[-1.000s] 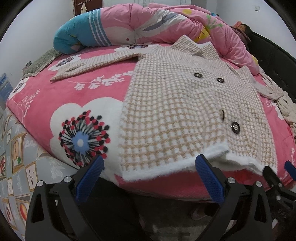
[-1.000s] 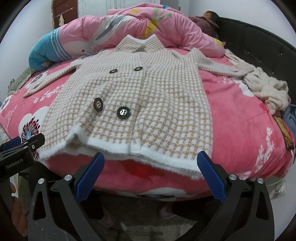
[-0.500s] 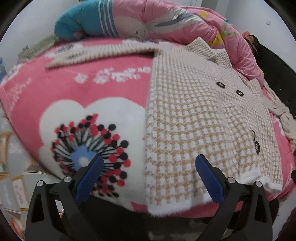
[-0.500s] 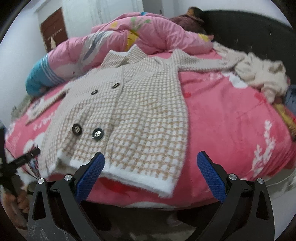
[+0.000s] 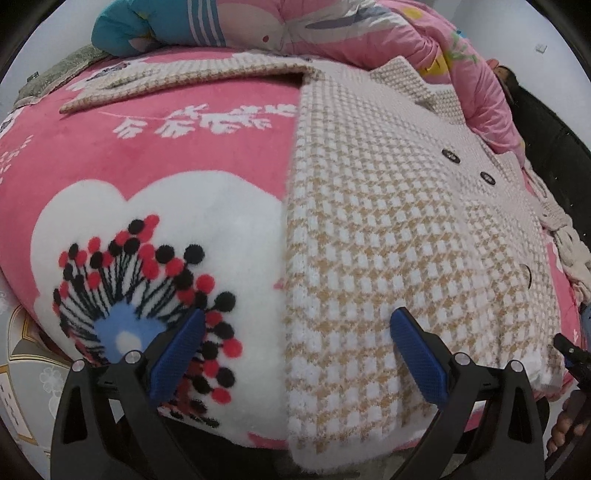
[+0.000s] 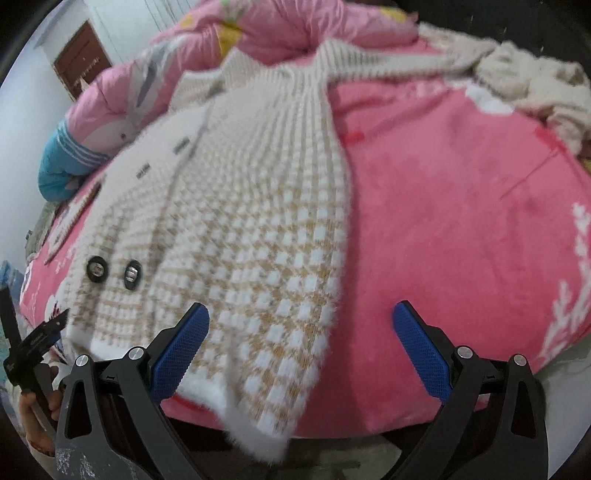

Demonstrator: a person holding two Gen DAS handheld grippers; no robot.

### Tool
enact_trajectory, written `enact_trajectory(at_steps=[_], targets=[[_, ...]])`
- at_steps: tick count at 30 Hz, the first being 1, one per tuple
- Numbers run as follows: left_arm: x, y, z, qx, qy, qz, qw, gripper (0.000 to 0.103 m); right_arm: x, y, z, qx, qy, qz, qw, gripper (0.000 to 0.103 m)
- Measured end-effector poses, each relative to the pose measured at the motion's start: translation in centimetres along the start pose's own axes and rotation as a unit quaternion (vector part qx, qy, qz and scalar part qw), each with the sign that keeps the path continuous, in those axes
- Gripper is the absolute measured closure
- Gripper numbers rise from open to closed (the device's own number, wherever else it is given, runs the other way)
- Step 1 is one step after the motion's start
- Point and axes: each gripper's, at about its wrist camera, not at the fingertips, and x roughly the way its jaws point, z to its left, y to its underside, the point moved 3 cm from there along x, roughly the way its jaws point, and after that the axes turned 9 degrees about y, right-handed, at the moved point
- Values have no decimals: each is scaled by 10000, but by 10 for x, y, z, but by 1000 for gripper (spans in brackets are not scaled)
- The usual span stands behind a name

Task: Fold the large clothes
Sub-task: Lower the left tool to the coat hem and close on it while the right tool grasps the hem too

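Straddling the coat [image 5: 388,229] at its hem, both tongs spread wide and clamped on nothing. Left tongs [image 5: 295,350] set astride the coat's left side edge: one pad [image 5: 177,354] over the flower print of the blanket [image 5: 147,155], the other pad [image 5: 417,358] over the checked knit. Right tongs [image 6: 301,341] placed likewise at the opposite side edge, one pad [image 6: 181,347] above the knit, the other [image 6: 421,347] above bare pink blanket. Coat laid flat and face up on the bed, hem nearest the tongs and hanging slightly over the bed edge, collar farthest away, sleeves [image 5: 177,79] stretched out to either side, buttons [image 6: 96,269] done up, probably so that the side edges can be pinched and drawn inward for a first fold. Quilt [image 5: 332,29] bunched beyond the collar, another pale garment [image 6: 532,81] heaped far right of the right tongs, both clear of the coat's body. Whether the pads already touch cloth: not clear from either view.
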Motion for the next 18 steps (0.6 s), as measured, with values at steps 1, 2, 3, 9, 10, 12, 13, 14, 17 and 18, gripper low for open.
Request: enact_trajectory(at_steps=[1,2,3,9,10,12,13,14,17,18], targets=[[0,-1,-1,-3,-36,66,10000,5,2,0,0,11,23,23,10000,7],[1,-1,-1,-5,-65,125,9999,5,2,0,0,14,31,24,10000,7],[2,-2,-1,1,-88,174,9998,5,3,0,0,5,49,24,10000,7],[3,-3,-2,61,-115,216,9997,5,6,1,10,-402,299,207,9985,7],[3,-3,-3,67,-112,217,9997,5,7,-1,12,-432,308,224,9983,7],[2,-3,-3,78,-97,205,9997,5,8,0,12,-426,252,221,9985,7],[3,-3,-3,97,-102,196,9997,5,8,1,10,-414,176,228,9987,7],[2,-3,-4,124,-108,178,9997,5,9,1,9,-409,118,228,9988,7],[-3,-1,-5,211,-112,88,9997,5,6,3,2,-435,-63,136,9989,7],[-7,0,-8,293,-107,-9,9995,5,5,4,1,-521,-95,116,9985,7]])
